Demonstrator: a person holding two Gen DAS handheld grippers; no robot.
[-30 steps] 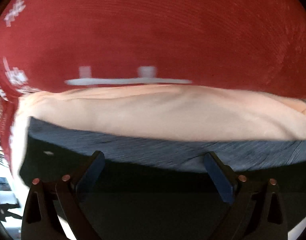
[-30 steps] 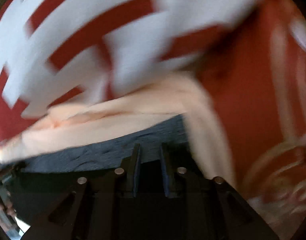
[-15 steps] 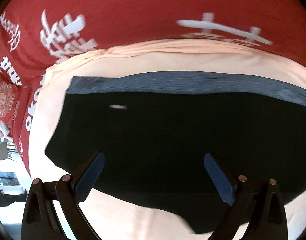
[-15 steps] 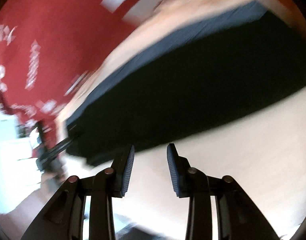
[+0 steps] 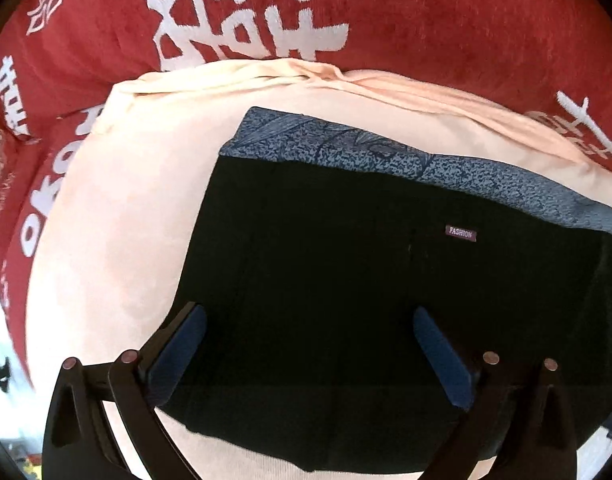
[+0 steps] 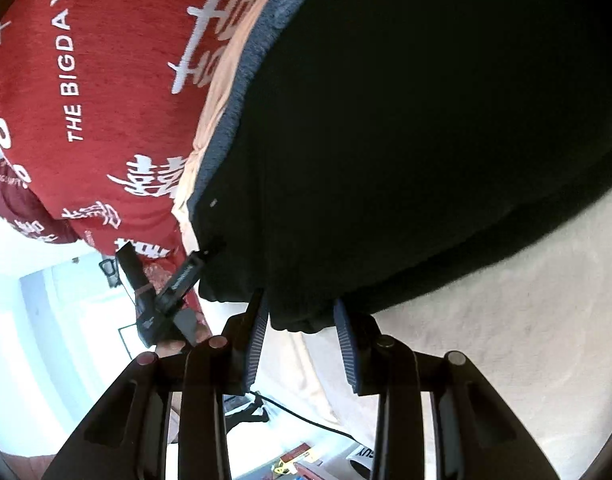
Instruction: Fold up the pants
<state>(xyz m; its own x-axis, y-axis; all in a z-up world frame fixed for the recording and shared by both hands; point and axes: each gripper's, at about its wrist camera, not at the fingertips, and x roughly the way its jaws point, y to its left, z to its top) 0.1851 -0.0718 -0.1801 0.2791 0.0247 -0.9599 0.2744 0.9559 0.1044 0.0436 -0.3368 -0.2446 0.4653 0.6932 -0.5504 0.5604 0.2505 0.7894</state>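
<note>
Two grippers face the pants [image 5: 345,280] on the peach sheet [image 5: 106,260]. Nearest me, my left gripper [image 5: 309,356] hangs spread wide above the black cloth, gripping nothing, pads apart at about 8 and 4 o'clock. The pants run from there toward 12 o'clock, long axis roughly crosswise, blue waistband [image 5: 405,160] at the far edge. My right gripper [image 6: 302,344] is partly spread, and the hem corner sits between its fingers [image 6: 256,344] at 12 o'clock; I cannot tell if it touches them. I judge the right gripper nearer an edge and better placed to pinch. Beyond lies the red blanket [image 5: 425,20].
</note>
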